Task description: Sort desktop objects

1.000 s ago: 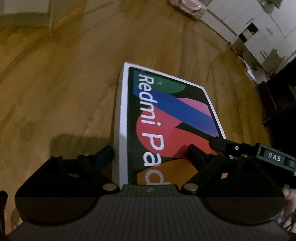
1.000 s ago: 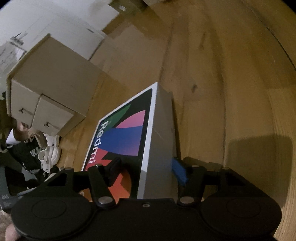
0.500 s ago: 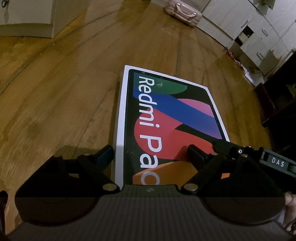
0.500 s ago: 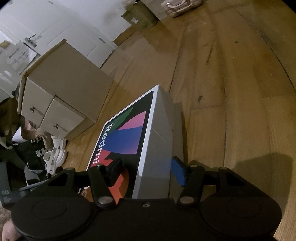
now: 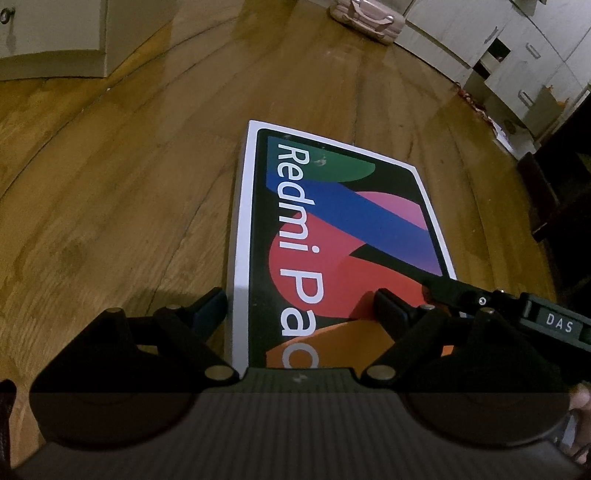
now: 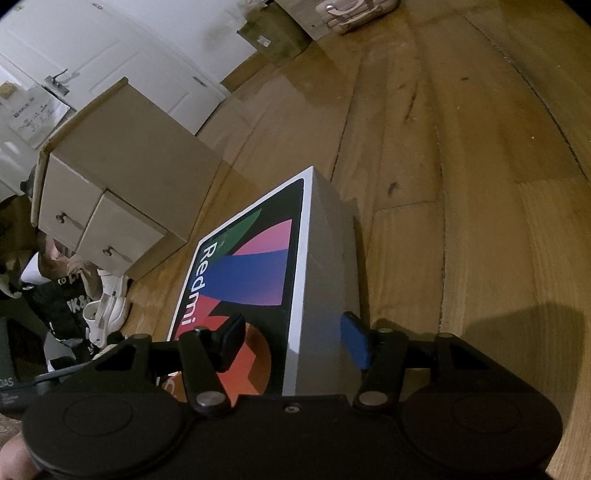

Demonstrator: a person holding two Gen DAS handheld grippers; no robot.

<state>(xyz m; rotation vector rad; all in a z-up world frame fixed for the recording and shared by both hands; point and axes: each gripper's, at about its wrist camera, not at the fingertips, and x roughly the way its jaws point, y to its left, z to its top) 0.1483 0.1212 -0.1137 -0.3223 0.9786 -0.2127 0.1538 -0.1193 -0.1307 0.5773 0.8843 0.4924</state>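
Note:
A white Redmi Pad box with a colourful printed lid is held above the wooden floor. My left gripper is shut on its near left edge, one finger under the side and one on the lid. My right gripper is shut on the box at its near right edge, one finger on the lid and the blue-padded finger against the underside. The right gripper's finger shows in the left wrist view on the lid.
A beige two-drawer cabinet stands to the left on the wooden floor. Shoes and a black bag lie beside it. A pink suitcase and white cabinets stand far ahead.
Both grippers have lifted and carried the box; the floor and cabinet look farther below, and more of the room has come into view. The grips are unchanged.

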